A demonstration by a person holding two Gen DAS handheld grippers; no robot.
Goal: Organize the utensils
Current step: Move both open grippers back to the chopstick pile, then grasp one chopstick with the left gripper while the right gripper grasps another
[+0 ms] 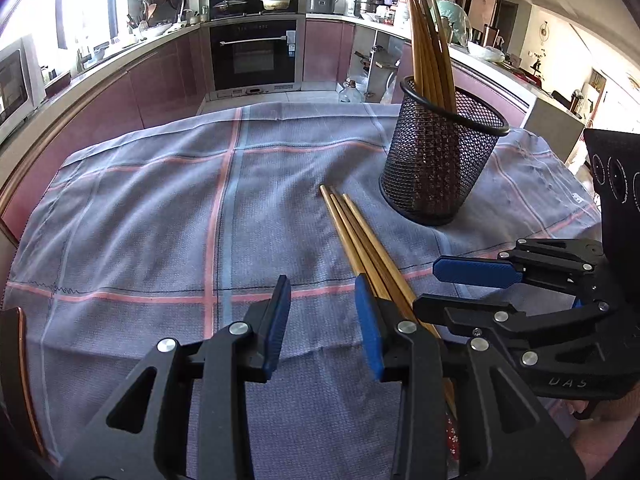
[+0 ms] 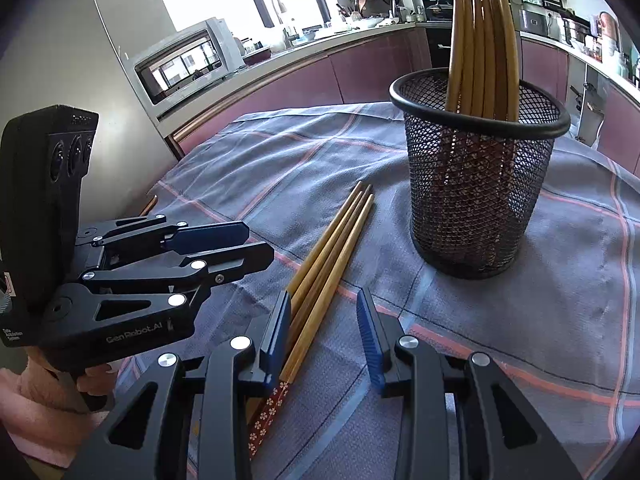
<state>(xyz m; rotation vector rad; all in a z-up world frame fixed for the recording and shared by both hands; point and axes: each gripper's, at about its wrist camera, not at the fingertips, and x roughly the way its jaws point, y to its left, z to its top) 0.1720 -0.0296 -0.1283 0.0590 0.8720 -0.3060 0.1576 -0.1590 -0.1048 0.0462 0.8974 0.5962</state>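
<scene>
approx 6 chopsticks in mesh holder [image 2: 478, 176]; 3 loose chopsticks [image 2: 324, 264] left on cloth; both grippers [image 1: 322, 328] [image 2: 324, 332] part-open, empty.

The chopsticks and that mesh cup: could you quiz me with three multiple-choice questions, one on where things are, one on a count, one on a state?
1. Where do the loose chopsticks lie?
A. On the checked cloth, beside the mesh cup
B. Inside the microwave
C. On the floor

2. How many loose chopsticks lie on the cloth?
A. One
B. Three
C. Seven

3. How do the jaws of the right gripper stand?
A. Clamped on the mesh cup
B. Clamped on a spoon
C. Apart, gripping nothing

Answers:
1. A: they lie flat on the cloth, their tips pointing near the cup's base.
2. B: three tips show side by side; the rest stand in the cup.
3. C: bare cloth shows between its blue pads, and the chopsticks only pass by the left-hand one.
</scene>
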